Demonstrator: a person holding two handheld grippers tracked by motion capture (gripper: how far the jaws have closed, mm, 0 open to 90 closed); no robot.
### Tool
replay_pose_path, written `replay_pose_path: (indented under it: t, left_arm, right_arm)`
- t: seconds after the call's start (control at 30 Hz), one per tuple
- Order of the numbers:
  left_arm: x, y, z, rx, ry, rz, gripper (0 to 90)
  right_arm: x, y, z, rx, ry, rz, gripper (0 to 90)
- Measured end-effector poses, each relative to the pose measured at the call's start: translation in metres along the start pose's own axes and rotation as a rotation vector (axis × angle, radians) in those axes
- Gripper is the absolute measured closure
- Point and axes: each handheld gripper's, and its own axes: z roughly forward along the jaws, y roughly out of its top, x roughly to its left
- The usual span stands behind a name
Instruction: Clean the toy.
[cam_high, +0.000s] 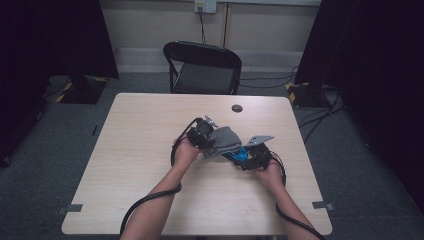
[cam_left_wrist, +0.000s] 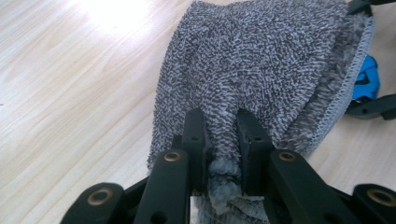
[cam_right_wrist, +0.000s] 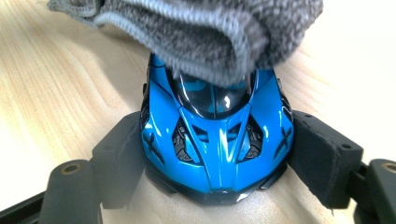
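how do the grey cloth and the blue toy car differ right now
The grey cloth is soft, looped and matte; the blue toy car is hard and glossy. The cloth is pinched by the left gripper; the car sits clamped between the right gripper pads. The cloth drapes over the car's roof. Both are over the table.

Blue toy car's (cam_right_wrist: 215, 140) far half under grey cloth (cam_right_wrist: 205, 32)

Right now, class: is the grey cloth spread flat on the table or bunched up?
Bunched. The grey cloth is pinched in a fold by the left tool and drapes over the blue toy car.
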Motion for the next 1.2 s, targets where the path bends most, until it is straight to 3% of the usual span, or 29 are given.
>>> replay_pose_path:
  t: [0.3, 0.63, 0.93, 1.2]
  left_arm:
    - [0.007, -0.002, -0.001, -0.005, 0.039, -0.012, 76.1]
    - [0.020, -0.010, -0.004, 0.005, 0.080, -0.052, 76.1]
    - [0.033, -0.022, -0.006, 0.033, 0.098, -0.074, 76.0]
    - [0.044, -0.030, -0.012, 0.025, 0.105, -0.116, 76.0]
  right_arm:
    - [0.000, 0.000, 0.000, 0.000, 0.000, 0.001, 23.9]
    - [0.000, 0.000, 0.000, 0.000, 0.000, 0.001, 23.9]
    - [0.000, 0.000, 0.000, 0.000, 0.000, 0.001, 24.0]
    - [0.000, 0.000, 0.000, 0.000, 0.000, 0.001, 24.0]
